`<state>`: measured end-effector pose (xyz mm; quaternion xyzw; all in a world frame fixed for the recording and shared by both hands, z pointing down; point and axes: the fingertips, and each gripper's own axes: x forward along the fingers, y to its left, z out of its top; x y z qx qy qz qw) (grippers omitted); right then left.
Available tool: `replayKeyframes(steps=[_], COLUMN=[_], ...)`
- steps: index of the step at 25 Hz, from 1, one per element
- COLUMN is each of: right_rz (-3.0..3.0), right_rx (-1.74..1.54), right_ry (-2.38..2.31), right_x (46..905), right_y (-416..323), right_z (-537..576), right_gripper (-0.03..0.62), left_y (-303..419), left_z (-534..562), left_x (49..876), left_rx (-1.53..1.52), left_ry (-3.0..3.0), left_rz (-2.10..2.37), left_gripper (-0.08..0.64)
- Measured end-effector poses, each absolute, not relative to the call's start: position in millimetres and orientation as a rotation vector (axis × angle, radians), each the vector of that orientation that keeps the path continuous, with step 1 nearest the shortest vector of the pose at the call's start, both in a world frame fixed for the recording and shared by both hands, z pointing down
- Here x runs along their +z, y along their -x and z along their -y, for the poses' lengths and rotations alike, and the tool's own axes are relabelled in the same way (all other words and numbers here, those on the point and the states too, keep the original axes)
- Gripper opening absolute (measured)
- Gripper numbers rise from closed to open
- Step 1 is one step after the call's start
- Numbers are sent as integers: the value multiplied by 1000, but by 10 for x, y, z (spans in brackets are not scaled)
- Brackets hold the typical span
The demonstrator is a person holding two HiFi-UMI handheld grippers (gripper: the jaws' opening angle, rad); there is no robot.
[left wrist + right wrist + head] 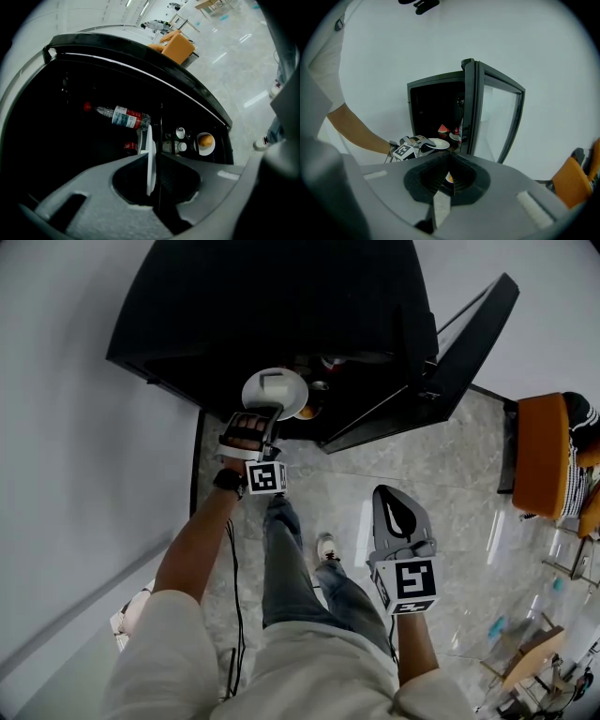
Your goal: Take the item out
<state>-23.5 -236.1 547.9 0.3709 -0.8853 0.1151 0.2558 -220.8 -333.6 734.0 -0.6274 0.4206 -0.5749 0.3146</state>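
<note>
A white plate (pixel 275 392) is held at the mouth of the black fridge (pixel 281 306), and my left gripper (pixel 266 418) is shut on its near rim. Along the left gripper's jaws the plate (pixel 150 140) shows edge-on between the pads of the left gripper (pixel 153 159). From the right gripper view the plate (pixel 436 144) lies roughly level in front of the fridge opening (pixel 436 108). My right gripper (pixel 392 495) hangs back over the floor, shut (pixel 449 158) with nothing in it.
Inside the fridge lie a water bottle (pixel 123 116) with a red label, small cans (pixel 180 133), a dish with an orange item (pixel 205 142) and a watermelon slice (pixel 443 128). The fridge door (pixel 455 357) stands open at right. An orange chair (pixel 542 456) stands further right.
</note>
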Motion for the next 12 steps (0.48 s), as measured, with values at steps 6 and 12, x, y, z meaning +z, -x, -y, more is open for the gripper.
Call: replayKeyframes(steps=[6, 12], right_rz=[2431, 2489], right_rx=[301, 263], right_ry=[-997, -975], right_x=[5374, 5121], right_y=[228, 263], right_z=[2362, 2394], right_gripper=[6, 6], left_y=[2192, 2119], left_z=[3331, 3192], left_x=[7065, 6553], left_rx=[-1487, -1427], left_ry=[1625, 1577], left_rz=[-1117, -1139], left_gripper=[21, 20])
